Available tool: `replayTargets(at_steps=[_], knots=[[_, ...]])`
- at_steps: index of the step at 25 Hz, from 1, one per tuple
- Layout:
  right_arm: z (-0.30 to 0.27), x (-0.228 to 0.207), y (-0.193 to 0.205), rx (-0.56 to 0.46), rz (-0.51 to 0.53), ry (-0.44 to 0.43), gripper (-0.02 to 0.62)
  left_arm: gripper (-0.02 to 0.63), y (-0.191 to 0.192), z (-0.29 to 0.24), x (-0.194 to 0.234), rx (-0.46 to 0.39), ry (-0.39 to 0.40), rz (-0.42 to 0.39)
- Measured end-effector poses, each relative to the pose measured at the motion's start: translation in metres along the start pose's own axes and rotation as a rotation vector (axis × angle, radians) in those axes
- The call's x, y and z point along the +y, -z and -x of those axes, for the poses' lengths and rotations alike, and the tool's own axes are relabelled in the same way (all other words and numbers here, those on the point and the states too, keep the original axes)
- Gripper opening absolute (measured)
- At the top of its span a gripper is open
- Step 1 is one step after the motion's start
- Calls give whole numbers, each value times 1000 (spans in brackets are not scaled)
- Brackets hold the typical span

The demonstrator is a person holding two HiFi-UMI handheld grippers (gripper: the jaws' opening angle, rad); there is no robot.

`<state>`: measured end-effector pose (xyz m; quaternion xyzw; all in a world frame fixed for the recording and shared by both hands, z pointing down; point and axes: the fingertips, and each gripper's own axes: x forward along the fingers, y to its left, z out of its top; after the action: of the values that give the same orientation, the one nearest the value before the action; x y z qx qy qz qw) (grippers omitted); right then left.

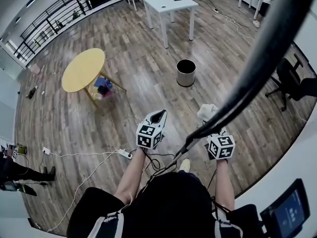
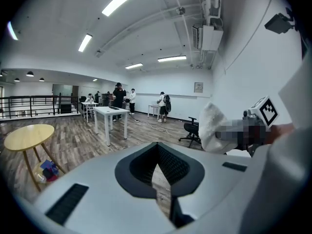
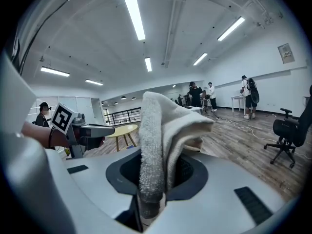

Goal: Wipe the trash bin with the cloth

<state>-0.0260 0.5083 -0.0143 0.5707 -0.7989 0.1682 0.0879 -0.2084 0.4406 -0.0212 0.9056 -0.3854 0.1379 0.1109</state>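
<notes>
The trash bin (image 1: 185, 73) has bare floor (image 1: 148, 83) all around it. A white table (image 1: 169, 4) stands behind it, a yellow table (image 1: 83, 69) far to its left.

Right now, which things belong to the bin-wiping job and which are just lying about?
Job: trash bin; cloth, clamped in the right gripper.
Lying about: yellow round table; white table; office chair; power strip.

The off-white terry cloth (image 3: 156, 130) is plain, without print. The silvery round metal trash bin (image 1: 185, 73) is black inside. The left tongs (image 2: 156, 152) and right tongs (image 3: 152, 189) are pale grey with black ribbed pads, and their cubes (image 1: 148, 135) bear black-and-white square markers. The round wooden tabletop (image 1: 83, 69) is yellow. The plank floor (image 1: 133, 48) is grey-brown.
</notes>
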Motion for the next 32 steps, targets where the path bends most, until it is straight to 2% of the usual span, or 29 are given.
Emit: replayTargets(at_steps=[10, 18, 27, 32], knots=[[-51, -70, -27, 11, 9, -44, 91, -3, -38, -84, 5, -7, -26, -14], [-87, -96, -45, 13, 28, -62, 91, -3, -52, -129, 25, -20, -33, -7], [-154, -125, -68, 31, 27, -48, 91, -3, -71, -191, 75, -22, -20, 15], [-206, -141, -90, 37, 34, -40, 91, -3, -90, -237, 120, -29, -14, 18]])
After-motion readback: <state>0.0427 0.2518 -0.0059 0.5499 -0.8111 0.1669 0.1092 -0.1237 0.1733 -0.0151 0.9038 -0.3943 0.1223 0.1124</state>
